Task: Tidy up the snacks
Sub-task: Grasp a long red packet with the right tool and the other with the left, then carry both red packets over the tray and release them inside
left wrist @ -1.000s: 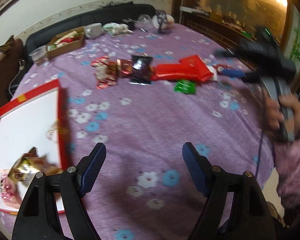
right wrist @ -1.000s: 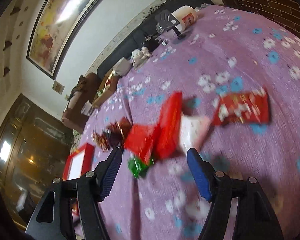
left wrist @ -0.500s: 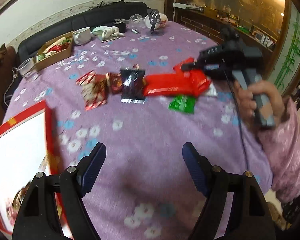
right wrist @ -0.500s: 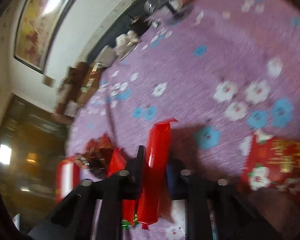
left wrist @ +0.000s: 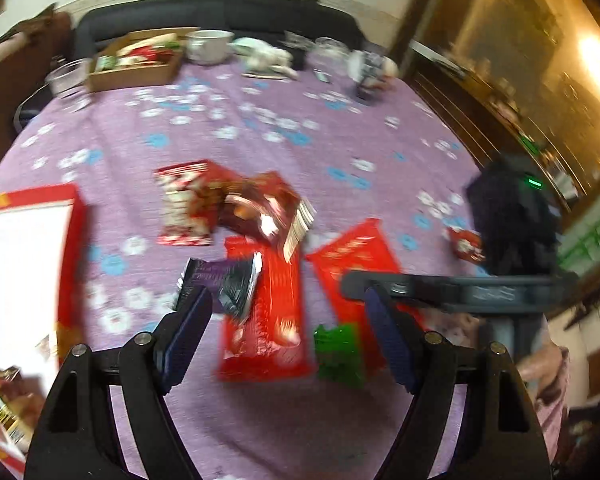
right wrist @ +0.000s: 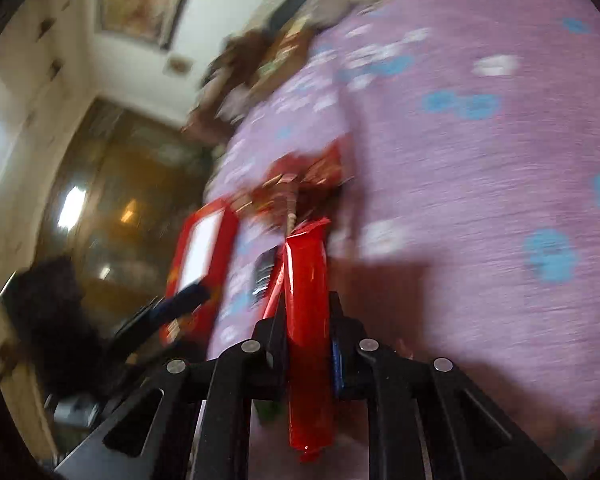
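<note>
Several snack packets lie in a heap on the purple flowered tablecloth (left wrist: 300,132). My left gripper (left wrist: 288,338) hangs open above a flat red packet (left wrist: 264,320), with a dark purple packet (left wrist: 224,284) and a green packet (left wrist: 338,354) beside it. My right gripper (right wrist: 306,320) is shut on a long red packet (right wrist: 308,340), which in the left wrist view is the red packet (left wrist: 356,256) under the right gripper (left wrist: 352,284). A red box with a white inside (left wrist: 20,264) sits at the left and holds a few snacks. The box (right wrist: 204,256) also shows beyond the held packet.
A red-and-white packet (left wrist: 184,204) and a dark red packet (left wrist: 264,204) lie behind the heap, a small red one (left wrist: 466,242) to the right. At the far edge stand a cardboard box (left wrist: 136,64), a white cup (left wrist: 210,46) and a glass bowl (left wrist: 66,78). A pink sleeve (left wrist: 552,368) is at right.
My right gripper came down over the long red packet and closed on it. My left gripper has moved from the red box's side to above the snack heap.
</note>
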Motion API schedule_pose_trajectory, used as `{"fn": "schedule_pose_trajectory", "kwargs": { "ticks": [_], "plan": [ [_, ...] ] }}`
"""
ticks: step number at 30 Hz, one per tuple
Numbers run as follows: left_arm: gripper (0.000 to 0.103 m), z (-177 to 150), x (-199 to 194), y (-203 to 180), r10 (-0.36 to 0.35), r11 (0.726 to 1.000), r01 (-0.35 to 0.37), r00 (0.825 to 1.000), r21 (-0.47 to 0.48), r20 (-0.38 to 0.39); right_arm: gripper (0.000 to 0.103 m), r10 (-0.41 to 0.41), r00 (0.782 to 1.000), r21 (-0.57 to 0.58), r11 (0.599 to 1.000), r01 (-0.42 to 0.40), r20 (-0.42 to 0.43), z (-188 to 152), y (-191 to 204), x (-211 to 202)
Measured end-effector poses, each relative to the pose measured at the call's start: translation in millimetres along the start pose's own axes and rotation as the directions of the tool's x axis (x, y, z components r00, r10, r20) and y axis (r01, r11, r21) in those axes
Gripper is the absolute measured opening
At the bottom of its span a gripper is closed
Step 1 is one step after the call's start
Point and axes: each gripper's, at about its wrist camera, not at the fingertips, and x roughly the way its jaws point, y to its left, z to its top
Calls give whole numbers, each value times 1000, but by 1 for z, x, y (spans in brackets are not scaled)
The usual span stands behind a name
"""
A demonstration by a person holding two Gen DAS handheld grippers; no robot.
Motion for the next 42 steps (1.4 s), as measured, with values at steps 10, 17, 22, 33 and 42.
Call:
{"fn": "schedule_pose_trajectory", "kwargs": {
  "ticks": [10,17,22,33,42],
  "plan": [
    [79,-9,21,2,189,974,-183,981,131,-35,19,-105,992,97,990,98,74,0,-17,-14],
    [84,-16,50,2,244,954,-223,965,200,-90,27,-128,991,93,988,125,36,7,-15,-4],
    [85,-21,56,3,165,974,-142,978,176,-127,35,-131,991,47,990,130,25,7,-4,4],
    [49,-23,51,1,103,964,-92,994,250,-30,24,-166,986,-4,986,166,23,3,1,6],
    [48,-34,37,5,60,975,-58,998,216,-2,23,-169,985,-52,984,170,27,1,11,13]
  ]
}}
